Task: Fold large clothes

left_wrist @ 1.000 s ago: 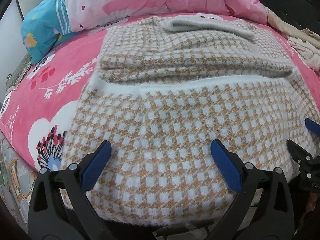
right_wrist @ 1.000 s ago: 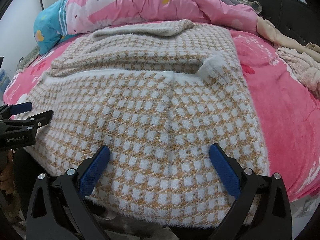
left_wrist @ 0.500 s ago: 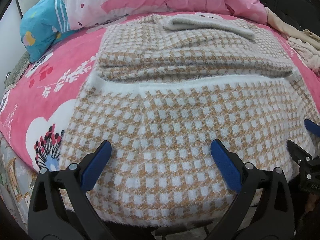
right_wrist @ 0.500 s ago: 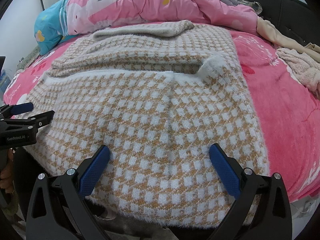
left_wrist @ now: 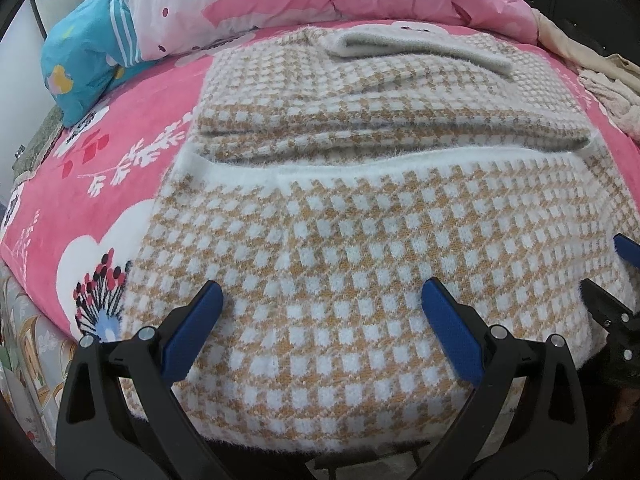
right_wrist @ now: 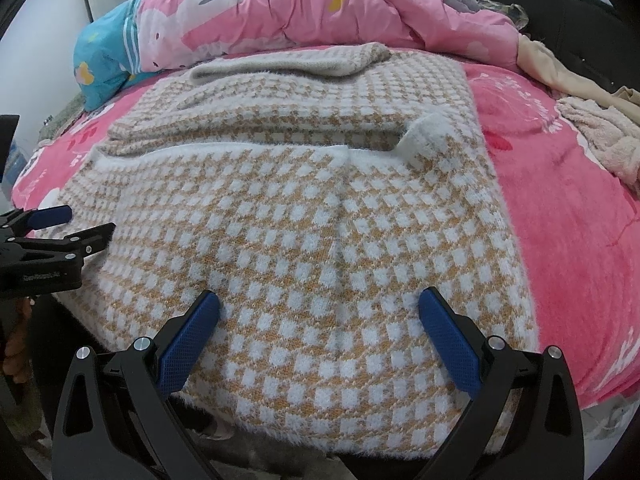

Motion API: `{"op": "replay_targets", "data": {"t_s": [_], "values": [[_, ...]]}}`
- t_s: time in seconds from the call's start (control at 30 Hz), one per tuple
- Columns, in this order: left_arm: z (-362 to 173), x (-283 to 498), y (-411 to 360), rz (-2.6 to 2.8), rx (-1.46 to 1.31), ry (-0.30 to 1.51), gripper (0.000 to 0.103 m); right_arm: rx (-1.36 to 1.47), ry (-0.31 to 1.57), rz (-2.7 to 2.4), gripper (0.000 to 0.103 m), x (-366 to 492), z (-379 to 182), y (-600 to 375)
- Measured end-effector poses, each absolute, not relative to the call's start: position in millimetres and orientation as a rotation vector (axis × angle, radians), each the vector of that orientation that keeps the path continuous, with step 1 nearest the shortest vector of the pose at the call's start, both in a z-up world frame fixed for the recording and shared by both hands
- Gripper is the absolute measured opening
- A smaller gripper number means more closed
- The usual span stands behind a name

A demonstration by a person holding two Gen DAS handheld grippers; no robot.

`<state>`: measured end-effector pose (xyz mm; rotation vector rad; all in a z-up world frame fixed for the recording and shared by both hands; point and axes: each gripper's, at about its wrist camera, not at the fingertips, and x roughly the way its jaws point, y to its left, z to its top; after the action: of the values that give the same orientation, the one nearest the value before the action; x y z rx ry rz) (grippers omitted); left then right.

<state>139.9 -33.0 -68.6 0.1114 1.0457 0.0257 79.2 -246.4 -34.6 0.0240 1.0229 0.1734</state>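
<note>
A large fuzzy sweater (left_wrist: 360,248) in a tan and white check lies flat on the pink bed, its near hem hanging over the bed's front edge. Its sleeves are folded across the upper body, forming a ridge (left_wrist: 384,128). In the right wrist view the same sweater (right_wrist: 304,232) shows a white cuff (right_wrist: 424,140) turned up near the middle. My left gripper (left_wrist: 320,312) hovers open over the hem's left half, holding nothing. Over the right half my right gripper (right_wrist: 320,320) is open too. Each gripper shows at the other view's edge: right gripper (left_wrist: 612,280), left gripper (right_wrist: 68,228).
A pink bedsheet (right_wrist: 560,220) with white flower prints covers the bed. A bunched pink duvet (right_wrist: 320,8) and a teal pillow (left_wrist: 84,64) lie at the head. Beige and cream clothes (right_wrist: 592,132) are piled at the far right. A black headboard (right_wrist: 560,12) stands behind.
Both grippers have crept slightly forward over the hem; the sweater has not moved and both stay open.
</note>
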Motion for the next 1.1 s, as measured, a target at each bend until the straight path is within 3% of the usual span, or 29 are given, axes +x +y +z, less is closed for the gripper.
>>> {"op": "replay_targets", "data": {"t_s": [0.3,0.67,1.1], "values": [[-68,137,-36,0.037,0.115,1.040,0.097,0.119,0.958,0.194,0.097,92,-1,-267],[-69,138,-33,0.028,0.098,1.046,0.097,0.077,0.973,0.177,0.097,120,-3,-245],[-71,140,-28,-0.002,0.092,1.035,0.097,0.016,0.968,0.173,0.078,141,-18,-225]]}}
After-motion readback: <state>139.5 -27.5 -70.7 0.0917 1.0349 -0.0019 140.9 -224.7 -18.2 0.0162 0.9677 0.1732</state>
